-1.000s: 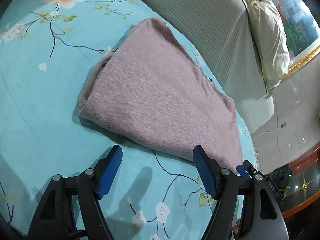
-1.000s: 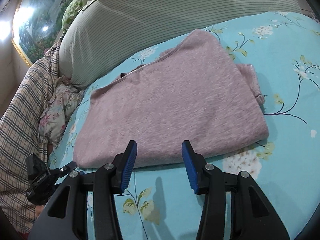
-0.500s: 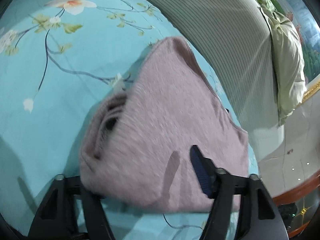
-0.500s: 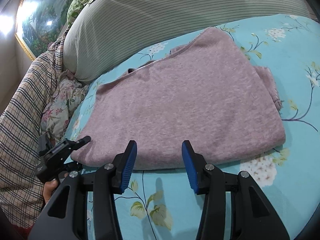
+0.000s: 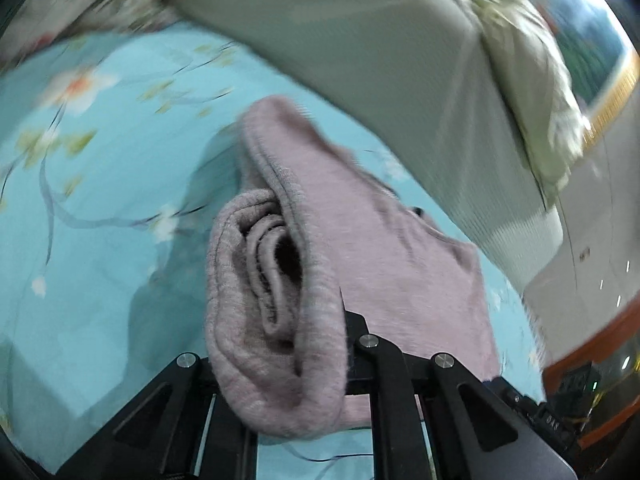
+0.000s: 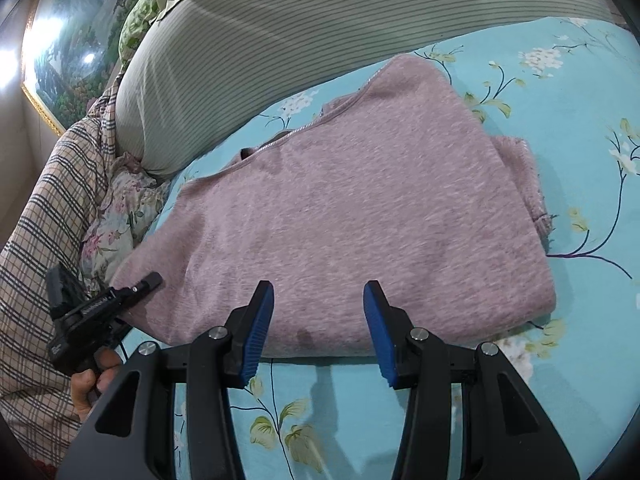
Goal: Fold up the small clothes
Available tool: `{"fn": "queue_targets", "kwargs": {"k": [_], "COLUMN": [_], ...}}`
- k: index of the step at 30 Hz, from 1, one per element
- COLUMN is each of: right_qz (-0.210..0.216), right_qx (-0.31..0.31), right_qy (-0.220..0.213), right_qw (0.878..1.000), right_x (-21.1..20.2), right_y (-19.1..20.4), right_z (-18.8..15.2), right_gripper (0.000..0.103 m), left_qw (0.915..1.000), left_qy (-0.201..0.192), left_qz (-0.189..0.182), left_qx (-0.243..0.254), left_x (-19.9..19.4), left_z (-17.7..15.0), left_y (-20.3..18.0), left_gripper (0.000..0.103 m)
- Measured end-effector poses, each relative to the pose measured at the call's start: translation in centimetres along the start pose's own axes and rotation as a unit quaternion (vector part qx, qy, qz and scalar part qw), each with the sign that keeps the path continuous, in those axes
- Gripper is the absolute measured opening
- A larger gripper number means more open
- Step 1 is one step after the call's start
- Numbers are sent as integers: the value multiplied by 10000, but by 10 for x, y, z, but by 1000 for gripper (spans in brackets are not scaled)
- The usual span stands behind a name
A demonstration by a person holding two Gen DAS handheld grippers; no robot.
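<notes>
The pink knit garment (image 6: 340, 216) is spread folded on the turquoise floral bedsheet (image 6: 580, 92), just in front of a striped grey bolster (image 6: 280, 32). Its near-left corner is bunched between the closing jaws of the left gripper (image 5: 280, 364), layers of knit pinched and raised off the sheet. The right gripper (image 6: 318, 332) is held at the garment's near edge, blue pads (image 6: 258, 332) apart, nothing clamped. A hand (image 6: 90, 384) is seen gripping the left tool's handle, beside plaid fabric (image 6: 36, 240).

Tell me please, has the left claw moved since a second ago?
Yes: the left claw went forward from the blue bedsheet onto the pink sweater edge, closing on it.
</notes>
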State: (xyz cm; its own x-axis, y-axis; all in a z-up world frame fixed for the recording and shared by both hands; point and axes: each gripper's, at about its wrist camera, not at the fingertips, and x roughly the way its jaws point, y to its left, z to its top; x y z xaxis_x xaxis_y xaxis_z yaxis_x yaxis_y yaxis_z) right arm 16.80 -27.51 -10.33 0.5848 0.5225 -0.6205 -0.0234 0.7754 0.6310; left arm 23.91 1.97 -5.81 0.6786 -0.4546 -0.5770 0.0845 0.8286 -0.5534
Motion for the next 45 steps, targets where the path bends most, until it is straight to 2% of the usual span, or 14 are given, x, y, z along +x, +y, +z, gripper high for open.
{"fn": "queue_targets", "kwargs": {"k": [3,6,10,13,17,20,25,27,28,30,33,37,41,45], "right_qz": [112,273,514,614,621,676,434,364,346,418,500,319,-170,-406], "right_qx": [111,241,392,485,288,160,21,-123,-220,-427,-840,-937,-631,-367], "right_qy": [-17,4,112,388,708,924,1352,1362,1349,1134,599,185,233,373], "right_qw": [9999,9993,9978,9962,9951,9933,9899,9899,9900,9917,9934,9949,9976,9978], "right_x": [-4,-6,-1,17,50,83,149,163,166,155,115,70,62,69], "right_y": [-8,-15,-27,-34,-25,-14,-2,3,8,20,29,7,-43,-82], "right_z": [10,25,47,63,85,103,128,132,136,144,157,169,166,154], "right_gripper": [48,48,48,49,61,61,61,39,17,15,14,14,14,14], "left_qw": [9983,9908,9721,9606,9590,9622,9644,9636,9634,9626,9621,9625,9576,9508], "left_qy": [0,102,525,809,871,848,870,876,877,871,759,804,1091,1474], "left_qz": [-74,-96,-84,52,54,-53,-144,-130,-133,-166,-292,-938,-1407,-1431], "left_qx": [584,1349,2284,2657,2696,2588,2493,2522,2531,2562,2604,2415,2266,2319], "left_x": [2,12,46,73,83,81,79,77,76,74,63,54,77,109], "left_z": [-2,-14,-46,-70,-83,-79,-77,-77,-77,-74,-67,-57,-69,-96], "left_y": [-38,-84,-134,-150,-152,-150,-149,-149,-150,-155,-170,-199,-229,-245], "left_gripper": [11,11,11,11,12,12,12,12,12,12,12,12,12,12]}}
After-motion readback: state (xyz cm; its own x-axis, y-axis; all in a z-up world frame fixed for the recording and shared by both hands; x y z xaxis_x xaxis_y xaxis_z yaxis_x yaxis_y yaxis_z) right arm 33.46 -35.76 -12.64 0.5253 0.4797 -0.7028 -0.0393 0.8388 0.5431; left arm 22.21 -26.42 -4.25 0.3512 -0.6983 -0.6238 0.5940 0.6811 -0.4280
